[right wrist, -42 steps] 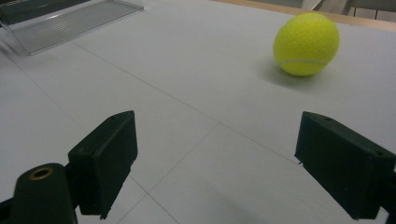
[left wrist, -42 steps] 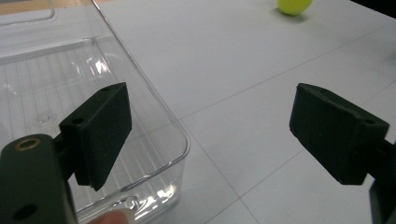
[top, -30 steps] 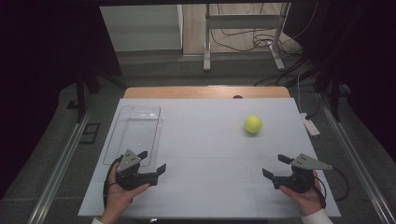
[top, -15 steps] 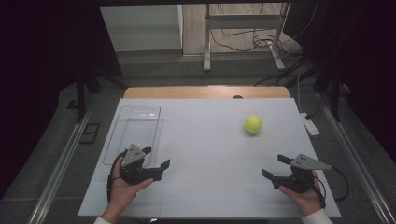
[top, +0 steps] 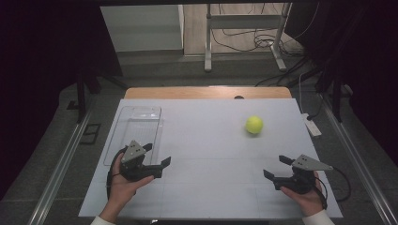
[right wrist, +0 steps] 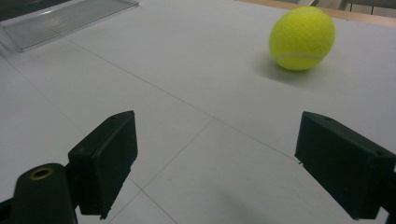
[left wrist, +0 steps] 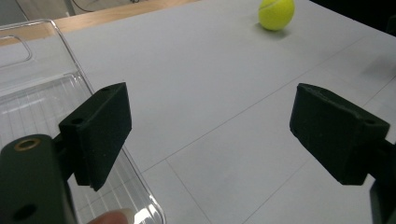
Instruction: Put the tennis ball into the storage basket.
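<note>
1. Dim room around me, with a white-topped table (top: 211,154) in front and a bare wooden strip along its far edge.
2. My left hand-held gripper (top: 156,156) hovers over the near-left part of the table, jaws spread wide with nothing between them; in the left gripper view only bare tabletop lies in the gap.
3. My left hand (top: 123,183) grips it from below, and a fingertip shows at the bottom edge of the left gripper view.
4. Just beside this hand-held gripper, on its left, sits a clear plastic tray (top: 123,133); the left jaw stands above the tray's near right corner (left wrist: 140,196) in the left gripper view. The tray reaches from there toward the far left of the table.
5. My right hand-held gripper (top: 277,167) is low over the near-right part of the table, jaws also wide apart and holding nothing, with my right hand (top: 307,197) behind it.
6. A yellow-green tennis ball (top: 254,124) rests on the table, on the far right, well apart from both hand-held grippers and nearer the right one. In the right gripper view the ball (right wrist: 302,38) lies ahead of the jaws and toward the right one.
7. Off the table's right edge lies a white power strip (top: 311,125), and cables trail across the floor behind.
</note>
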Available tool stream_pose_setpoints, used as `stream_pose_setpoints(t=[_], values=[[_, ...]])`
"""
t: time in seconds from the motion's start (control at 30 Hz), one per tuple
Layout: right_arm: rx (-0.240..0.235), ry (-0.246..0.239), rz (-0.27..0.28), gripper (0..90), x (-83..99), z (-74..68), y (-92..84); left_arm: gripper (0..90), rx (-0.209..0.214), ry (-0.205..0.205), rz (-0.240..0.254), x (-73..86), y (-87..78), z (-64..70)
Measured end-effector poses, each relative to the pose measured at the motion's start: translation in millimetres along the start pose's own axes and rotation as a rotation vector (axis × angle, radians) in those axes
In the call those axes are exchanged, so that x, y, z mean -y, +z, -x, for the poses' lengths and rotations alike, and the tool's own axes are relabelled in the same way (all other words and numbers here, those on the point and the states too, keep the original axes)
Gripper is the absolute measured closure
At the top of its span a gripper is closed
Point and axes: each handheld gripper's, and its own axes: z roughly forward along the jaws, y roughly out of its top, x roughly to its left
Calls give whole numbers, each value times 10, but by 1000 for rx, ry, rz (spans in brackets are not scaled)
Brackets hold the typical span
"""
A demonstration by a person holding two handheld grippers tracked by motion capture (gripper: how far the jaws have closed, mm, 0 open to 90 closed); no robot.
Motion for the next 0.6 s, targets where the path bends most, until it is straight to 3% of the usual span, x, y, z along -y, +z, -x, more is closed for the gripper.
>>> stream_pose_setpoints(t=[0.6], values=[[2,-2,1,134,4,5,0,143,23,21,-20,-113,129,41]])
